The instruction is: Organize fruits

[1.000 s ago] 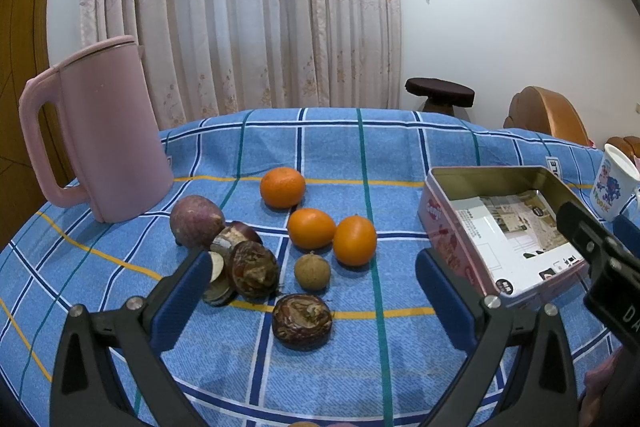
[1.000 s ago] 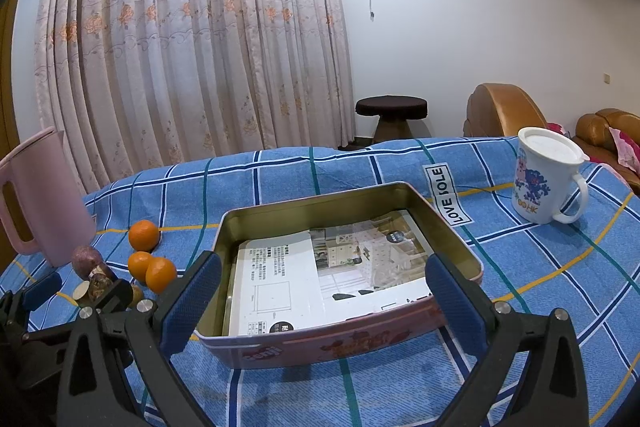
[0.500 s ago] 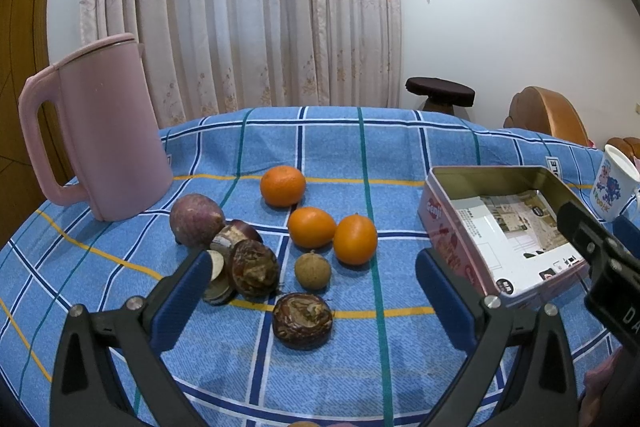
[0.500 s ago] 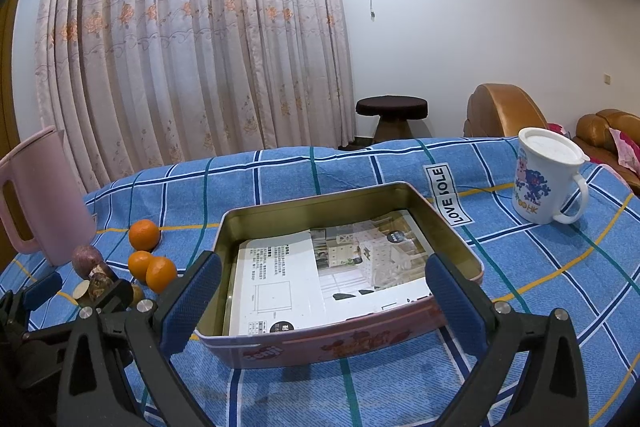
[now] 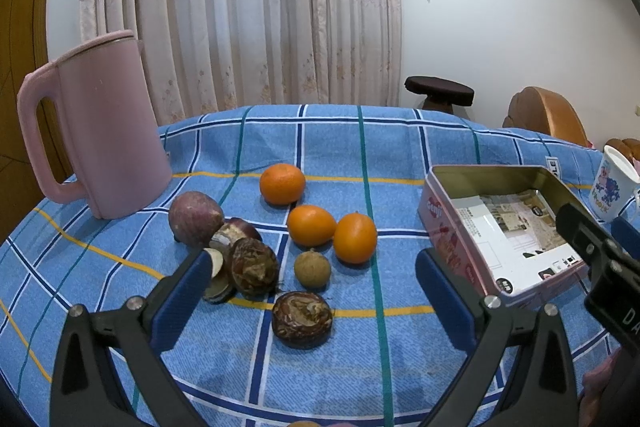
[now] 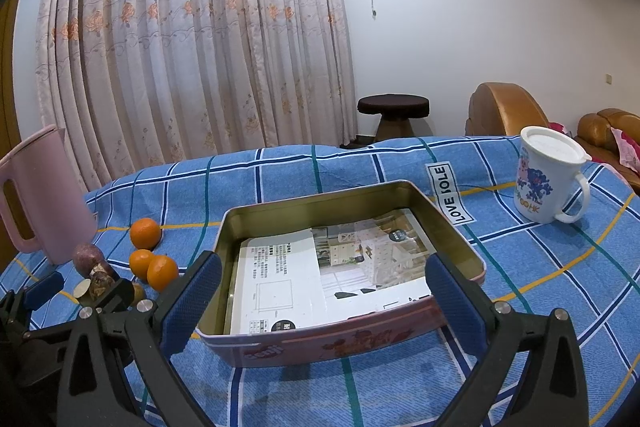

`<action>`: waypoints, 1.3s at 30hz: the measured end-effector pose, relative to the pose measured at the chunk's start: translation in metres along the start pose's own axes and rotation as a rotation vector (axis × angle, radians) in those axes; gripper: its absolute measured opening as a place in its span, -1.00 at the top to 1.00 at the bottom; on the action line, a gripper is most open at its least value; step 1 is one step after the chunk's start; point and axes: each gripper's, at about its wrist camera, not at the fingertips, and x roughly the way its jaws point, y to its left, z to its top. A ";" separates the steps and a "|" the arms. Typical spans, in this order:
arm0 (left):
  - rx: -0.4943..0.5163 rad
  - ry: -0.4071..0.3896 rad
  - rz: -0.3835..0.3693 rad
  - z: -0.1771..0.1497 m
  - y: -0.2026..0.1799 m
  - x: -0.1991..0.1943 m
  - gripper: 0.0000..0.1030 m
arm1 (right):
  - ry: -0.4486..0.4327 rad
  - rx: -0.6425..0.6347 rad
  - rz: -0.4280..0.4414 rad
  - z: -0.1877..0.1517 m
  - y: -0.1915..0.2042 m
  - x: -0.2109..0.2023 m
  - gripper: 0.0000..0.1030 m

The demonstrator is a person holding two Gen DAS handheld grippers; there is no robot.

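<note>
Nothing is sorted yet: every fruit [image 5: 311, 225] lies ahead of the open, empty left claw [image 5: 312, 301]; the tin [image 6: 348, 267] ahead of the open right claw [image 6: 322, 293] holds only paper.

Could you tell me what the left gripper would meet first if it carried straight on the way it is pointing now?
Probably the dark wrinkled fruit: it lies nearest the left gripper, roughly centred between its open jaws, with the small brown fruit just behind. Depth is uncertain through the fisheye.

We see the white mug [image 5: 614, 187] cut off at the left view's right edge. The left gripper's finger [image 5: 182, 301] partly hides a cut fruit [image 5: 216, 277].
</note>
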 end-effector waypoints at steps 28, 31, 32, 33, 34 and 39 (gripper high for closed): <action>-0.168 0.057 0.089 -0.037 0.157 -0.056 -0.81 | 0.416 -0.519 0.708 -0.074 0.145 -0.017 0.23; -0.149 0.054 0.028 -0.034 0.149 -0.056 -0.81 | 0.443 -0.565 0.682 -0.083 0.151 -0.017 0.47; -0.136 0.060 0.008 -0.032 0.144 -0.056 -0.83 | 0.452 -0.569 0.674 -0.083 0.149 -0.017 0.48; -0.129 0.065 -0.004 -0.031 0.140 -0.054 -0.84 | 0.450 -0.568 0.672 -0.083 0.147 -0.018 0.48; -0.121 0.073 -0.016 -0.029 0.135 -0.052 -0.84 | 0.453 -0.570 0.664 -0.082 0.147 -0.015 0.48; -0.087 0.117 -0.097 -0.020 0.109 -0.036 -0.84 | 0.390 -0.437 0.650 -0.052 0.115 -0.007 0.48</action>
